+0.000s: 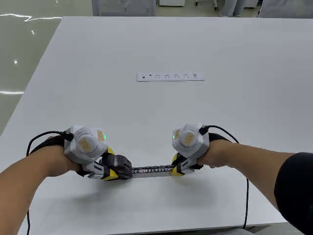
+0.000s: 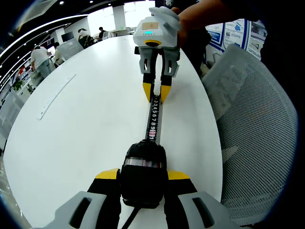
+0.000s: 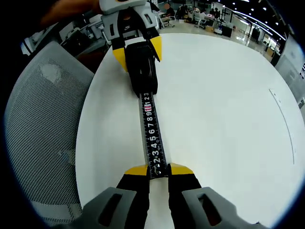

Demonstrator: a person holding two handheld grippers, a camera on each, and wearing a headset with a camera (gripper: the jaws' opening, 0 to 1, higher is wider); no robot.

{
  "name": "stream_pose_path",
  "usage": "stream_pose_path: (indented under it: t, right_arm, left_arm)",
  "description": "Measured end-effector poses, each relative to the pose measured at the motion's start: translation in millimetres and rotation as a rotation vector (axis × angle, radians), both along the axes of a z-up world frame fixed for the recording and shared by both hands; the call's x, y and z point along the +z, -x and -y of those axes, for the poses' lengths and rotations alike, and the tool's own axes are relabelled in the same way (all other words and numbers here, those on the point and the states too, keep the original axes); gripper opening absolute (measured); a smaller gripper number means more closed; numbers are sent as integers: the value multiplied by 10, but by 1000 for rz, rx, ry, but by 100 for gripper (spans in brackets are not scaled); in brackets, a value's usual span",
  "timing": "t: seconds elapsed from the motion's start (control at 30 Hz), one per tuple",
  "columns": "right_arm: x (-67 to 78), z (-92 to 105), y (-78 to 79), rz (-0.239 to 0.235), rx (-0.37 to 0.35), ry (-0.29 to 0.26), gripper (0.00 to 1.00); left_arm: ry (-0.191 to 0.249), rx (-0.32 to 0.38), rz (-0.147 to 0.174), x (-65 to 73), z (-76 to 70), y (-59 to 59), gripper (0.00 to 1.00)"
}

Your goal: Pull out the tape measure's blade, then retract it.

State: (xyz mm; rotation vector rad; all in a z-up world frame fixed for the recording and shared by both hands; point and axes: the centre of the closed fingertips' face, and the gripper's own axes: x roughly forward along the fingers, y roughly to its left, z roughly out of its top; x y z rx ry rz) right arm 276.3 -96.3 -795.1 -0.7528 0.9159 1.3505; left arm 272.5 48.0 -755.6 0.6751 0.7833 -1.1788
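Head view: the black tape measure case (image 1: 122,169) sits clamped between the left gripper's (image 1: 112,167) yellow-tipped jaws. Its black blade with white numerals (image 1: 152,169) runs flat across to the right gripper (image 1: 176,166), which pinches the blade's end. Both grippers are low on the white matte table (image 1: 146,44), and a white power strip (image 1: 170,76) lies well beyond them. Gripper views add a grey mesh chair back (image 2: 252,119) beside the table's edge and people (image 2: 38,59) far off.
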Motion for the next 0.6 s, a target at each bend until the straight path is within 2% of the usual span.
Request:
stream_pose_path:
  t: [0.37,0.6]
  right_arm:
    - [0,9,3,17,13,-9,9]
    - [6,33,-7,1,-4,-19,9]
  left_arm:
    - [4,4,0,6,4,1,30]
    - [12,6,-1,15,-11,3,30]
